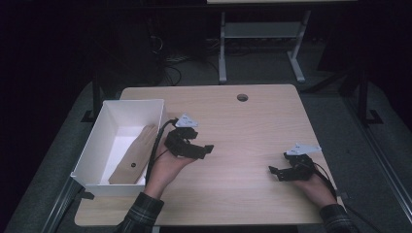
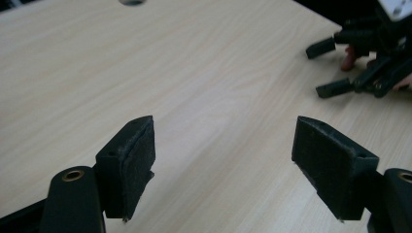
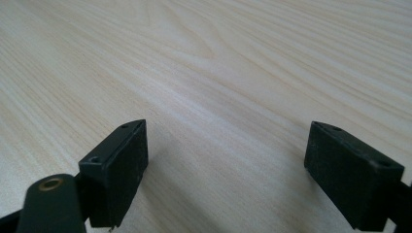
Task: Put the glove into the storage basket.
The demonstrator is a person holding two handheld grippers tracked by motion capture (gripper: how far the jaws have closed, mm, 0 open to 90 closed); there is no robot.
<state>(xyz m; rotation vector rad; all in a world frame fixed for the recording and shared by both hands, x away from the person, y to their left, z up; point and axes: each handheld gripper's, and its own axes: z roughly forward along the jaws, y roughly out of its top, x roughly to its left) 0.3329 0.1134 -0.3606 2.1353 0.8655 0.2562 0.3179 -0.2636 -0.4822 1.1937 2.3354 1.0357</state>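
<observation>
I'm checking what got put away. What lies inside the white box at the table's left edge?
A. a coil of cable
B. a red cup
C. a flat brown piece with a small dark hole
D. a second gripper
C: in the high view the white box holds a flat brown piece leaning lengthwise, with a dark hole near its lower end.

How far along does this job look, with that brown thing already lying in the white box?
Done, apparently: the brown flat piece lies inside the white box. In hand: nothing; the left gripper hangs open over the table beside the box, and the right gripper sits open near the table's right edge, both with bare wood between their jaws. Left: probably nothing, or another piece out of view.
</observation>
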